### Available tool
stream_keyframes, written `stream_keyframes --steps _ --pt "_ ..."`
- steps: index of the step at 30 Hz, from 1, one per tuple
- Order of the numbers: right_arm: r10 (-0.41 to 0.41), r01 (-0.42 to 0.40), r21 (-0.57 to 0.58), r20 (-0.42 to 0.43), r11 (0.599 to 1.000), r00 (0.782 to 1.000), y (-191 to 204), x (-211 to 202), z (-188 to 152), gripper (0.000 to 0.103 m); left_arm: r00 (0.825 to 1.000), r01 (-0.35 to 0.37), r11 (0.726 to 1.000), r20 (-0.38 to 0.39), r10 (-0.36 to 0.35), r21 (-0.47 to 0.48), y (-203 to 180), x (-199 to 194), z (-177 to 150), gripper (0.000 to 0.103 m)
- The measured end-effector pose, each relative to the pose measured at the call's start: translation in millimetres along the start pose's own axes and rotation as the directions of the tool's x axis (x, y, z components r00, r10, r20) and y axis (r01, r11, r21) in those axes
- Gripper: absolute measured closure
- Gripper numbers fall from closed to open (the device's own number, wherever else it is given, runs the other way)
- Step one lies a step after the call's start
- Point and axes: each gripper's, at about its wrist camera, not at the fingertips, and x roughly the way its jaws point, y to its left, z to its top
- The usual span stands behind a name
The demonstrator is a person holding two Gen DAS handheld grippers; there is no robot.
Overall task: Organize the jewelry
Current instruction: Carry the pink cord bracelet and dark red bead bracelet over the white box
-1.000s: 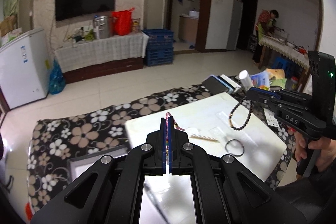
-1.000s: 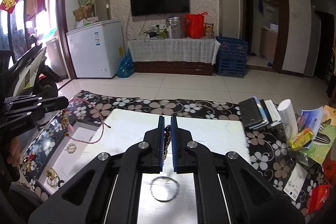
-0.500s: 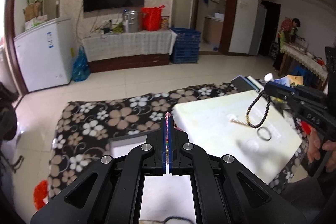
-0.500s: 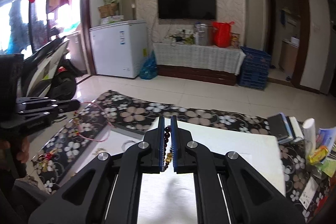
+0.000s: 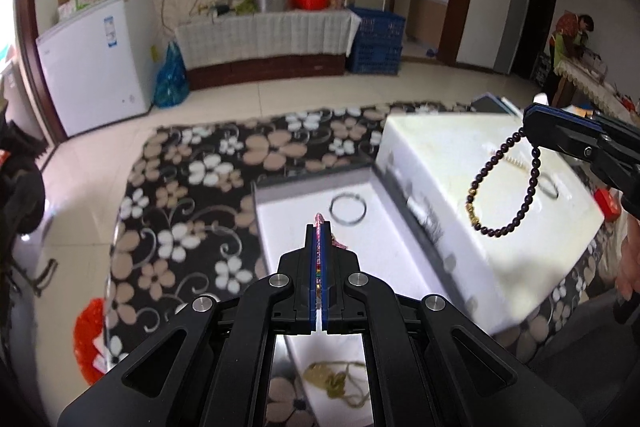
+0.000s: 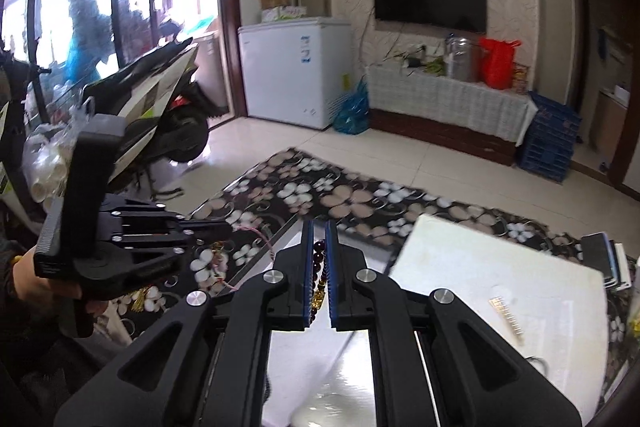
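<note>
Left wrist view: the left tongs (image 5: 319, 227) are pinched narrow on a pink-red cord bracelet (image 5: 320, 247), held above a white tray (image 5: 280, 219) where a thin metal bangle (image 5: 347, 209) lies. The right tongs (image 5: 530, 129) grip a dark bead bracelet (image 5: 504, 187) with gold beads, which dangles over the white board (image 5: 440, 147) on the flower-patterned counter (image 5: 200, 167).
</note>
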Motion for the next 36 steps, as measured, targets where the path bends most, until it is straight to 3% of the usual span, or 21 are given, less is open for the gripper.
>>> stream_keyframes --steps 10,21,27,36 --pt "0.010 -0.013 -0.021 -0.144 1.000 0.990 24 43 -23 0.097 0.993 0.027 0.999 -0.118 -0.023 0.032 11 34 -34 0.102" --pt "0.009 -0.010 0.000 -0.298 1.000 0.955 24 84 -46 0.097 0.981 0.078 0.995 -0.182 -0.066 0.056 3 58 -46 0.102" --pt "-0.021 0.017 -0.014 -0.319 1.000 0.947 22 93 -49 0.097 0.974 0.062 0.995 -0.223 -0.043 0.076 2 75 -55 0.102" --pt "-0.054 0.053 -0.015 -0.335 0.999 0.941 13 105 -51 0.097 0.974 0.058 0.995 -0.224 -0.039 0.080 2 82 -57 0.102"
